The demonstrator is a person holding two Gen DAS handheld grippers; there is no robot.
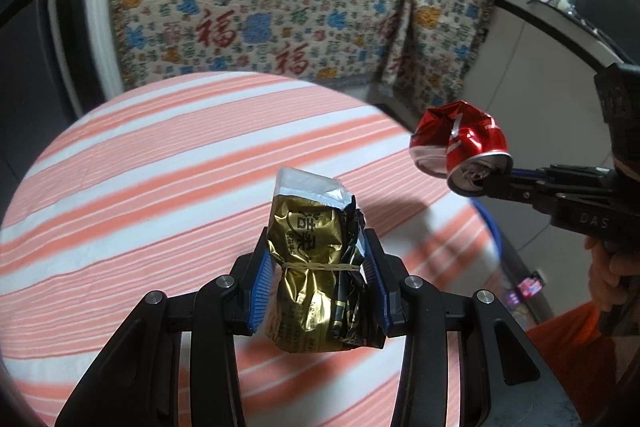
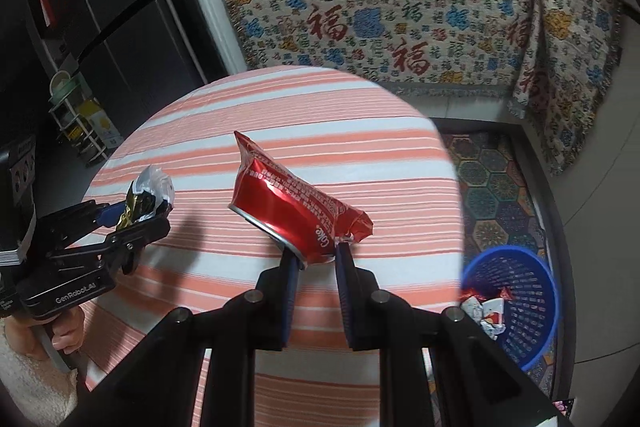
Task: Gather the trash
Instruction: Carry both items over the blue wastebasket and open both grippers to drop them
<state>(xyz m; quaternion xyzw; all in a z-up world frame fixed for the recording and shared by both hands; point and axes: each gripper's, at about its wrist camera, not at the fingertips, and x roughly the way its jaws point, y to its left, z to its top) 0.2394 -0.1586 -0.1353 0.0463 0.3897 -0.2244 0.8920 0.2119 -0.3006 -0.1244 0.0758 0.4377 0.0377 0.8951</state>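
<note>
The right gripper [image 2: 316,259] jaws pinch the crushed can [image 2: 298,203]; the blue basket [image 2: 532,291] lies lower right (nearer than for the left gripper [image 1: 316,275], clamping 1 gold wrapper [image 1: 316,267]).

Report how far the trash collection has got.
Done: some crumpled wrappers already lie in the blue basket on the floor beside the table.
In hand: the left tongs grip a gold foil packet and the right tongs grip a crushed red can, both held above the striped cloth.
Left: both pieces must still go into the basket. No other trash shows on the table.
</note>
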